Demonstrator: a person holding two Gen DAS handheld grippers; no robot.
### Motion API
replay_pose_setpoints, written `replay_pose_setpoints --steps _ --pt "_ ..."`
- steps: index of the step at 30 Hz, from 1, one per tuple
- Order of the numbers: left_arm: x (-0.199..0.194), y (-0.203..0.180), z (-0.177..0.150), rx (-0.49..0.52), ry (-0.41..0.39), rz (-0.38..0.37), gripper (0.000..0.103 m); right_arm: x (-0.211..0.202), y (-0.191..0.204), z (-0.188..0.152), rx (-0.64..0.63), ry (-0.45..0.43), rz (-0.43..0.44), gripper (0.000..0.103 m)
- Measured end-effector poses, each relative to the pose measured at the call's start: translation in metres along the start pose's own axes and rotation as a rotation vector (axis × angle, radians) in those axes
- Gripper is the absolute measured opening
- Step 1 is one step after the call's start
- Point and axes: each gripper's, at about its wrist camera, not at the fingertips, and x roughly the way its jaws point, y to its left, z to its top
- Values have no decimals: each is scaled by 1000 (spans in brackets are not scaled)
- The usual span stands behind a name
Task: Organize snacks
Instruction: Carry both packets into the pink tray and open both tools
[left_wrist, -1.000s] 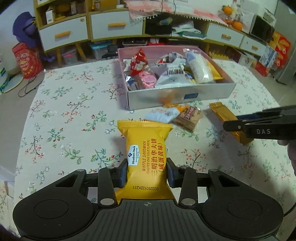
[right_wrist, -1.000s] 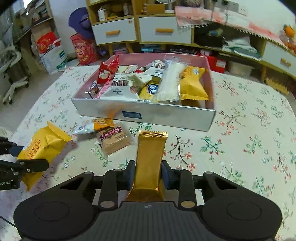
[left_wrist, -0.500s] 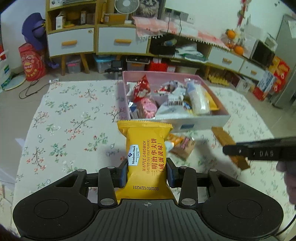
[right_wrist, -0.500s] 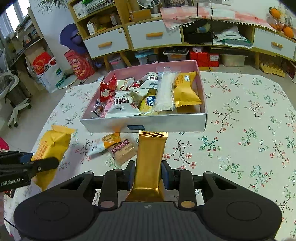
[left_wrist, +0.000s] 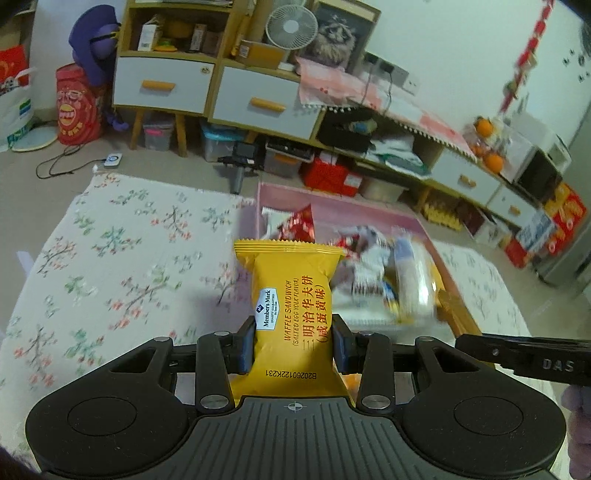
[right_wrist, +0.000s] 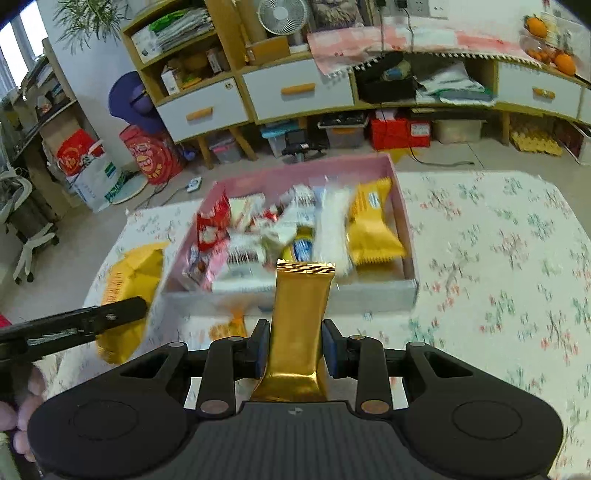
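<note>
Snacks, two in hand, the rest boxed or loose. We list from the fingers outward.

Item one: yellow waffle sandwich packet, upright, clamped at its lower part between the blue pads of the left gripper. We see both pads pressing into its sides. In the right wrist view the same packet hangs above the table's left edge, with one black finger of that gripper across it.

Item two: gold foil bar, upright, crimped end up, pinched between the pads of the right gripper, jaws clenched on it. In the left wrist view we see only a black finger of that gripper, lettered "DAS", at the right edge.

Item three: pink box with a grey front wall, on the table just beyond both held packets. We count inside it a second yellow packet at the right, a long white packet beside it, a red packet at the left, and several white ones between, blurred.

Item four: small orange-and-white packet loose on the cloth, in front of the box wall; its details are too blurred for us to read.

Item five: floral tablecloth, white with green and red sprigs, covering the table.

Item six: white-fronted drawers with orange handles, behind the table, a fan on top.
</note>
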Motion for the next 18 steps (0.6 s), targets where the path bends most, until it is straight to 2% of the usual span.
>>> replay_pose_setpoints --steps 2,6,11,14,18 --pt "10 -3 7 -6 -8 -22 37 3 5 14 -52 -22 -9 0" --pt "34 -16 14 57 -36 -45 37 16 13 39 -159 -58 -25 0" --pt "63 -16 18 65 -20 -13 37 40 11 61 -166 -54 -6 0" --pt "71 -14 21 52 -23 -25 37 58 14 73 -153 -32 18 0" --pt "77 -10 23 36 -32 -27 37 77 25 88 -201 -16 16 0"
